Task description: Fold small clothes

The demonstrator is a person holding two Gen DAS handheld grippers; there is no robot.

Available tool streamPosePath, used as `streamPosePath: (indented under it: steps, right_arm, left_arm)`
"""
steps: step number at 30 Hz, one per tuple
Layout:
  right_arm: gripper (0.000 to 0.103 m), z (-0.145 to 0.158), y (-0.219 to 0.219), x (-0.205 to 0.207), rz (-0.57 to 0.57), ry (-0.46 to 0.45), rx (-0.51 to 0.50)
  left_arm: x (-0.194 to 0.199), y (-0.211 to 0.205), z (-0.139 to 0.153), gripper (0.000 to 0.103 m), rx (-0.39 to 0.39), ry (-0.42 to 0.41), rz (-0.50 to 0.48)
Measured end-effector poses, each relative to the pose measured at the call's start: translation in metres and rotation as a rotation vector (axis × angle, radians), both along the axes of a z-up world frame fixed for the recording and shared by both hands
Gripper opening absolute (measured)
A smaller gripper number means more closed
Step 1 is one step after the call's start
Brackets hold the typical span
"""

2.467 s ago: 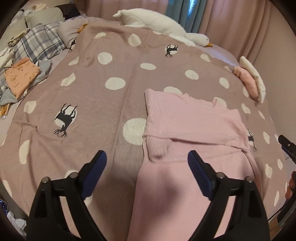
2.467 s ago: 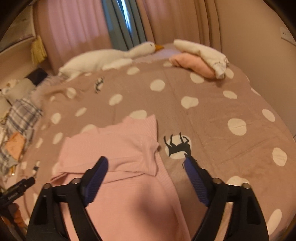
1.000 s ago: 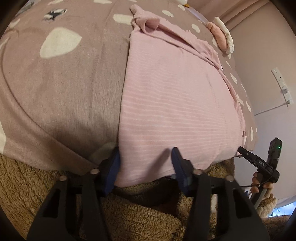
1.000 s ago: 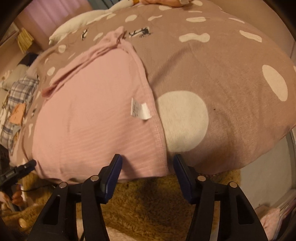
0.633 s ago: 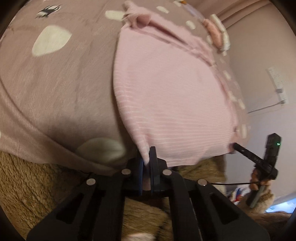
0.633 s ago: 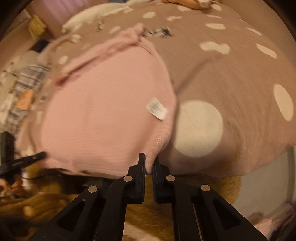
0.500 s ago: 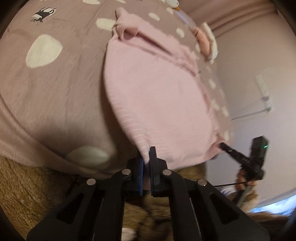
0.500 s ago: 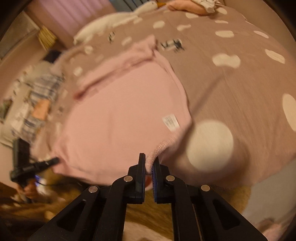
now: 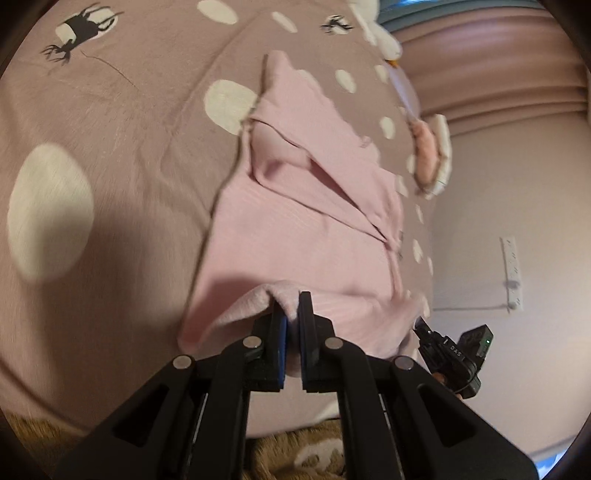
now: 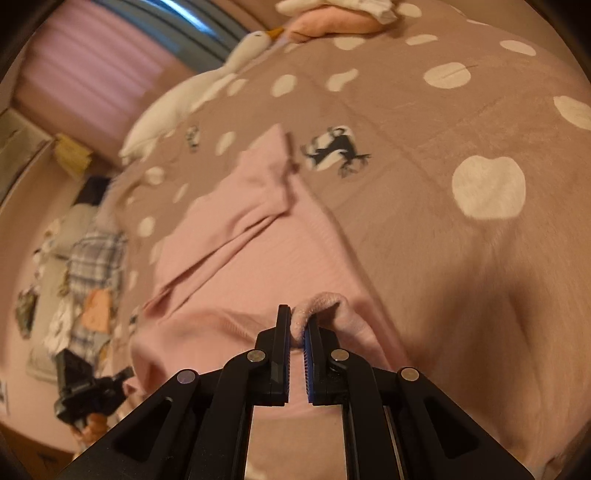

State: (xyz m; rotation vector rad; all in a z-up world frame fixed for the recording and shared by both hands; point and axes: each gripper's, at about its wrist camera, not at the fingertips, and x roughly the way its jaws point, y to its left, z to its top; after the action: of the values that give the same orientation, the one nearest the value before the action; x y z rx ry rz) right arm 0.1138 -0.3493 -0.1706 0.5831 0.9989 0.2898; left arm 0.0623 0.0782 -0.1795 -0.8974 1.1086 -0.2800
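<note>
The left gripper point(image 9: 291, 306) was clamped tight on one bottom corner of the pink top point(image 9: 295, 229), a nub of hem bunched between its pads. The right gripper point(image 10: 297, 325) was pinched shut on the other bottom corner in the same way. Ahead of both grippers the top lay on the spotted blanket point(image 9: 129, 147), its body spread flat and stretching away from the fingertips. At the far end, the sleeves point(image 9: 317, 184) were already folded in across the chest, so the top made a rough long rectangle. From the right gripper's view the folded sleeve point(image 10: 236, 225) lay ahead and to the left, with the blanket's deer print point(image 10: 334, 149) beyond and slightly right.

The near hem had lifted off the blanket at both corners and curled toward the collar, while the middle of the top lay flat. Judging by this, the sleeve folds were done and the lengthwise fold had only begun: the hem had yet to be carried forward over the body and laid down near the collar. A further fold may have been needed after that. Folded clothes point(image 10: 332, 22) sat far ahead of the right gripper, at the blanket's far edge.
</note>
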Motion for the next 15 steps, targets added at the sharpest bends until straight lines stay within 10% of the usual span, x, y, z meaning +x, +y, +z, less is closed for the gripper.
streamPosePath:
  steps: [15]
  right_arm:
    - [0.008, -0.003, -0.001, 0.018, -0.056, 0.028, -0.172]
  left_arm:
    - [0.029, 0.012, -0.008, 0.013, 0.083, 0.026, -0.005]
